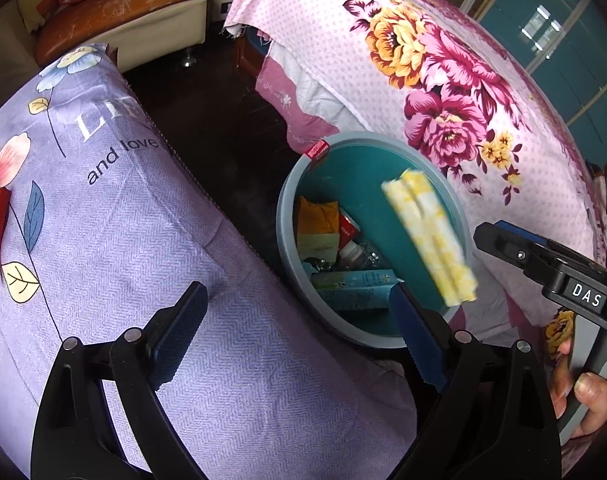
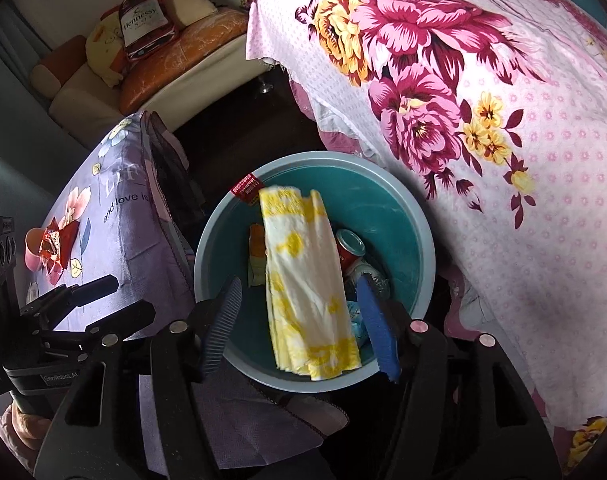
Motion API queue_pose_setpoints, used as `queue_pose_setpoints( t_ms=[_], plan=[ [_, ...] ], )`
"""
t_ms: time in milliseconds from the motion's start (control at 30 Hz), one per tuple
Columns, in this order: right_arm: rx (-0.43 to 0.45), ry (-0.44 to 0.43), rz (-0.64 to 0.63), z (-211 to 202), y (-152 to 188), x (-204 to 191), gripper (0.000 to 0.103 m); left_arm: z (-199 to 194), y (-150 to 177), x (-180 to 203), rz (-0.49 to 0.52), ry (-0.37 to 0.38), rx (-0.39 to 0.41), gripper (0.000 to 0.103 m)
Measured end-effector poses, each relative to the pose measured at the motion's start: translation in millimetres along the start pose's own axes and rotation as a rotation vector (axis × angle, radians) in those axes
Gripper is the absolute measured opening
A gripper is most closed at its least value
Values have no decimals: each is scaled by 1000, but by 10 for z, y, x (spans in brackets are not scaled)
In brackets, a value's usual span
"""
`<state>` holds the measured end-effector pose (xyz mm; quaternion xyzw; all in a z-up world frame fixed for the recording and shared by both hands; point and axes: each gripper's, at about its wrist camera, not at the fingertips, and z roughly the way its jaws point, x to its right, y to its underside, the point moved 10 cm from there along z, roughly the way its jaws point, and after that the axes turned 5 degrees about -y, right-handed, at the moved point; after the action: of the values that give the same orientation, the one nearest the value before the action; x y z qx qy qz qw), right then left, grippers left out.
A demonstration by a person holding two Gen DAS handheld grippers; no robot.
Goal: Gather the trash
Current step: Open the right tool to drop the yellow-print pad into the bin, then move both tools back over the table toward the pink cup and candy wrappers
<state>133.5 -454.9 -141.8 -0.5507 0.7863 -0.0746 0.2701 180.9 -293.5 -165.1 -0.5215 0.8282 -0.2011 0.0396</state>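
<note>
A folded yellow-and-white napkin (image 2: pixel 307 280) hangs in the air over the teal trash bin (image 2: pixel 399 216), between my right gripper's (image 2: pixel 299 328) spread fingers and touching neither. It also shows in the left wrist view (image 1: pixel 431 236), blurred, above the bin (image 1: pixel 355 168). The bin holds a red can (image 2: pixel 349 246), an orange packet (image 1: pixel 317 216) and a blue carton (image 1: pixel 355 288). My left gripper (image 1: pixel 299 332) is open and empty over the purple cloth, left of the bin. A red wrapper (image 2: pixel 53 246) lies on that cloth.
The purple floral cloth (image 1: pixel 103 220) covers a surface left of the bin. A pink floral cloth (image 2: pixel 503 160) drapes a surface on the right. A pink cup (image 2: pixel 33 250) stands by the wrapper. A sofa (image 1: pixel 123 12) stands at the back.
</note>
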Motion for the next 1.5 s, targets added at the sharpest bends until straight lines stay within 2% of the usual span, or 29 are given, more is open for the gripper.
queue_pose_setpoints(
  t_ms=[100,200,600,767,933,1067,1200,1333,1500],
  plan=[
    [-6,-7,3,9,-3,-66,70,-36,40,-115,-21,-5,1,93],
    [-10,-11,-2,16,-1,-151,73,-91,76,-235,-43,-9,7,93],
    [-38,-30,-47,59,74,-578,78,-361,222,-667,-109,-35,50,95],
    [-55,-35,-81,92,94,-793,78,-466,310,-924,-158,-41,63,96],
    [-71,-38,-130,153,104,-1089,83,-575,399,-1230,-212,-47,75,96],
    [-96,-44,-200,239,96,-1417,83,-685,476,-1565,-246,-82,93,96],
    [-125,-35,-339,381,55,-1876,83,-821,562,-2057,-329,-102,119,96],
    [-158,-63,-454,550,16,-2375,83,-959,631,-2544,-418,-122,142,96],
    [-208,-103,-586,809,13,-2984,83,-1097,680,-2992,-466,-160,162,96]
  ],
)
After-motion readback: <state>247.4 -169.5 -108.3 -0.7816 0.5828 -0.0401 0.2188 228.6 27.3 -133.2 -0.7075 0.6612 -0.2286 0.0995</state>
